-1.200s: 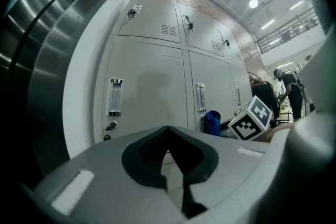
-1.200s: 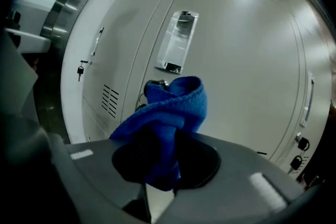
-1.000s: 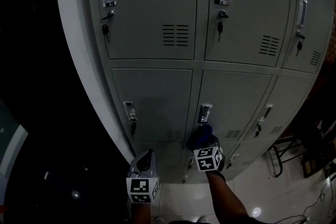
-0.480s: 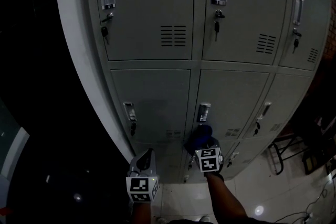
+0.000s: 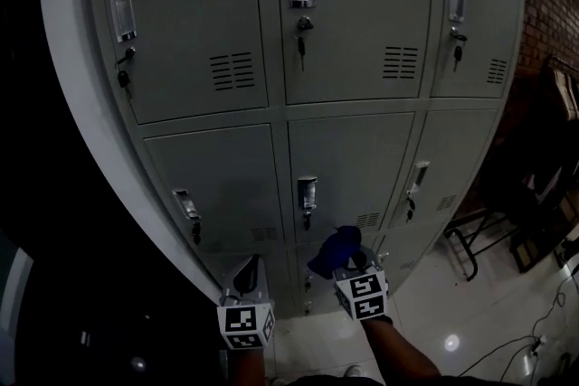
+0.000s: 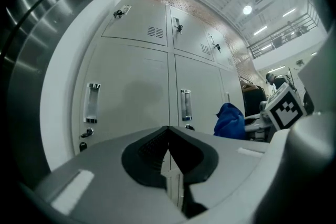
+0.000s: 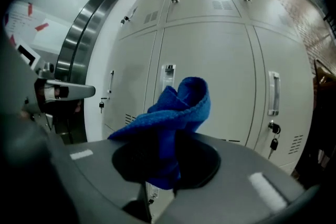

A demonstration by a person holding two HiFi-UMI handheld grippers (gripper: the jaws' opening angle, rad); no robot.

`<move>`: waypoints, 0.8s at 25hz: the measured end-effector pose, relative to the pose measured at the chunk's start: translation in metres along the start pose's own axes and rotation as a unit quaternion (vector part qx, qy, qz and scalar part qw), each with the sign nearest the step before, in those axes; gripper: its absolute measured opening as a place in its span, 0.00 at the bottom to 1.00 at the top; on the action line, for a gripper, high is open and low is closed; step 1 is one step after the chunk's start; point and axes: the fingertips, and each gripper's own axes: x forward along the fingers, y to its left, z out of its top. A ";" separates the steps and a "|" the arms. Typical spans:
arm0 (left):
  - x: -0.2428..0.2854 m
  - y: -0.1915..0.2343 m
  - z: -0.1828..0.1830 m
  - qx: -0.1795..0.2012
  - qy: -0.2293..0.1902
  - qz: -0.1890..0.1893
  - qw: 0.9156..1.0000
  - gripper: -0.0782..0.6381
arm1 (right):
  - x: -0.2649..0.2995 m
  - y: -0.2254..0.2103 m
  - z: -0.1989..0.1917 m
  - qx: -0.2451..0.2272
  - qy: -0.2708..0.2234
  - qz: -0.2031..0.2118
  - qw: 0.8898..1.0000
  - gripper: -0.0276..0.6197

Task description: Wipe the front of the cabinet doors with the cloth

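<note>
Clamping cloth (image 7: 176, 110): right gripper (image 7: 160, 178) jaws | left gripper (image 6: 169, 162) jaws together, per its own view | door (image 5: 348, 163) contact unclear

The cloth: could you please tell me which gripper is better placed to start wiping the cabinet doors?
Right, I'd judge. The right gripper has its fingers shut on the blue cloth, facing the cabinet doors. The left gripper is shut with nothing between its fingers.

No word, number or brand can be read in any view. The cube (image 5: 246, 325) on the left gripper (image 5: 251, 265) and the cube (image 5: 362, 296) on the right gripper (image 5: 349, 259) show only black-and-white square patterns. A white sheet with red marks (image 7: 27, 33) is too blurred to read.
</note>
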 end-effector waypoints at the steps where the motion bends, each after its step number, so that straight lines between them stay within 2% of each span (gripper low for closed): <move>1: 0.002 -0.003 0.004 -0.003 -0.008 0.004 1.000 0.13 | -0.006 -0.002 0.007 -0.004 -0.008 -0.001 1.000 0.17; 5: 0.013 -0.021 0.012 -0.004 -0.019 -0.002 1.000 0.13 | -0.023 -0.012 0.026 -0.004 -0.033 -0.010 0.999 0.16; 12: 0.023 -0.056 0.003 0.012 0.002 -0.037 0.999 0.13 | -0.037 -0.024 0.034 0.014 -0.053 -0.013 0.998 0.15; 20: 0.022 -0.061 0.007 0.014 0.002 -0.032 0.999 0.13 | -0.043 -0.017 0.038 0.012 -0.060 0.003 0.998 0.15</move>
